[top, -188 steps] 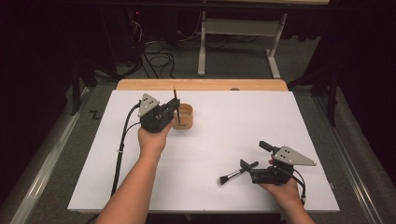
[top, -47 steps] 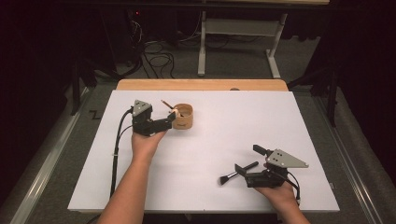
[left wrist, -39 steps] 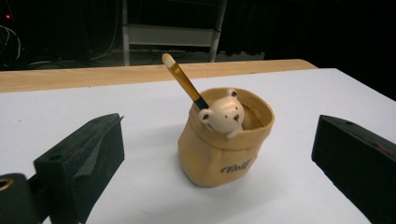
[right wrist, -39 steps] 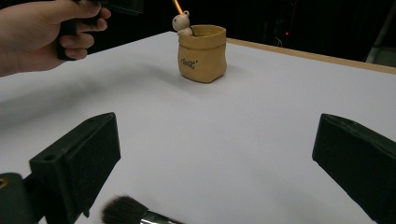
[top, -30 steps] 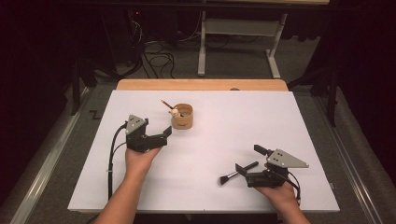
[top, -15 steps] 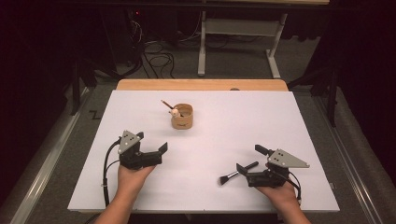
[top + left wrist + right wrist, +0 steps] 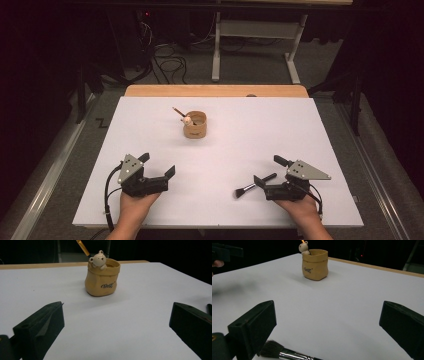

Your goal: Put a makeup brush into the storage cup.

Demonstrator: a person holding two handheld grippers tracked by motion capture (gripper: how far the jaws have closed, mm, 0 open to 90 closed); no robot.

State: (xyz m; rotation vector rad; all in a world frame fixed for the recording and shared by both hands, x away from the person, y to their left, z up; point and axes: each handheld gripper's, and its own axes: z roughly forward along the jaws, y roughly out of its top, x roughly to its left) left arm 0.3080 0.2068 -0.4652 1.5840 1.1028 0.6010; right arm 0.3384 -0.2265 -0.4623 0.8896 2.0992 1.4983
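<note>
Now the tan bag-shaped ceramic pot with a small bear figure [image 7: 195, 125] stands alone toward twelve o'clock on the white tabletop [image 7: 310, 140], a slim orange-handled brush [image 7: 177, 111] leaning in it. The left gripper [image 7: 156, 171] has drawn back to seven o'clock, jaws spread and empty, so that drop looks finished. At five o'clock the right gripper [image 7: 266, 176], jaws released, straddles the black-bristled makeup brush [image 7: 254, 184], likely next.
</note>
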